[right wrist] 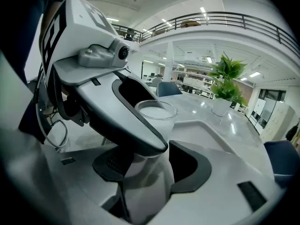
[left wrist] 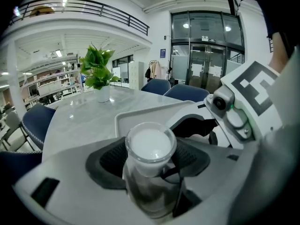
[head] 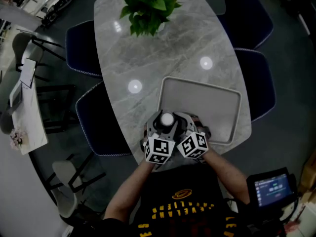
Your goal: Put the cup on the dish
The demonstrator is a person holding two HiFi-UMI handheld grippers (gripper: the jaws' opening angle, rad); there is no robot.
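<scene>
Open-plan hall with balcony railing and glazed doors. Oval table (head: 148, 68), grey veined marble, polished, with round ceiling-light reflections.

Left gripper (left wrist: 149, 161): pale grey moulded shell, black ribbed pads (left wrist: 105, 159). Closed on the cup (left wrist: 150, 146), one pad against each side of the glass. Marker cube (head: 159, 150) at the rear, black-and-white squares.

Right gripper (right wrist: 150, 168): same build, black pads set wide, clamped on the same cup from the other side. Crossed in its own view by one jaw of the left gripper. Own marker cube (head: 194, 145) just beside the left one.

Cup: clear cylindrical glass, upright, white contents to near the rim. Held at the near edge of the table, by the near left corner of the dish (head: 217, 107). Contact between cup base and any surface not visible.

Dish: shallow rectangular tray, rounded corners, raised rim, matt light grey. Near right part of the table.

Potted plant (head: 149, 6): broad green leaves, white pot, far end of the table.

Chairs (head: 84, 48): dark blue, padded, along both sides of the table.
</scene>
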